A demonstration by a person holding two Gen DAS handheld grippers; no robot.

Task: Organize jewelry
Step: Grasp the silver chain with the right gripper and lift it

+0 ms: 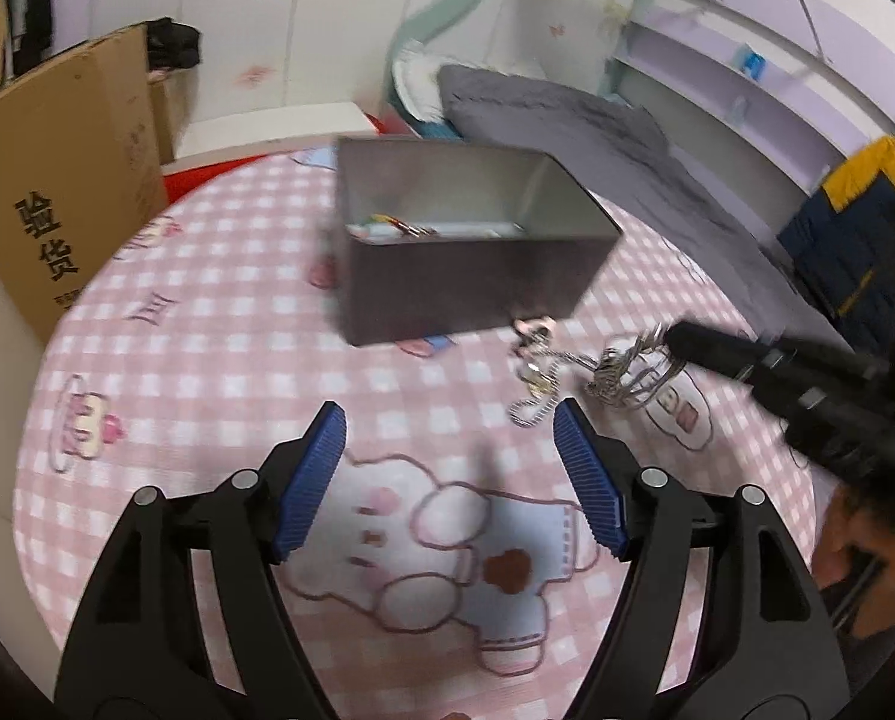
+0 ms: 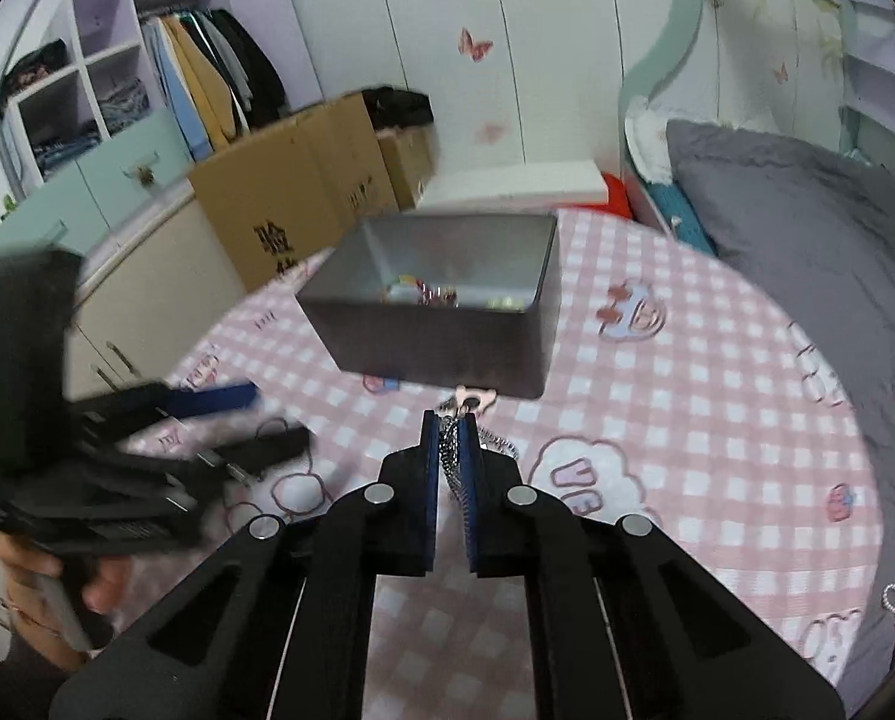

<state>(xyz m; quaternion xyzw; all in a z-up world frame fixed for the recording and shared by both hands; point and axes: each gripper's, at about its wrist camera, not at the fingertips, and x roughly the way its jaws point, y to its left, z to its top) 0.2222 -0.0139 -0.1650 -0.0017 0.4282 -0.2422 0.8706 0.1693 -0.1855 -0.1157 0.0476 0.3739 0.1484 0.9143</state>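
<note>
A grey open box (image 1: 465,240) stands on the pink checked bedspread (image 1: 207,360); it holds a few small colourful items (image 1: 393,228). It also shows in the right wrist view (image 2: 441,306). My right gripper (image 2: 452,420) is shut on a tangle of silver chains and rings (image 2: 450,450), with a pink clasp (image 2: 474,401) beyond its tips, just in front of the box. In the left wrist view the same jewelry (image 1: 591,372) hangs from the right gripper (image 1: 672,339). My left gripper (image 1: 450,417) is open and empty over the bedspread, left of the jewelry.
Cardboard boxes (image 2: 291,198) stand at the bed's left side, with a wardrobe (image 2: 117,90) behind. A grey blanket (image 2: 807,228) lies along the right. A dark and yellow garment (image 1: 855,228) is at the far right. Purple shelves (image 1: 717,60) line the wall.
</note>
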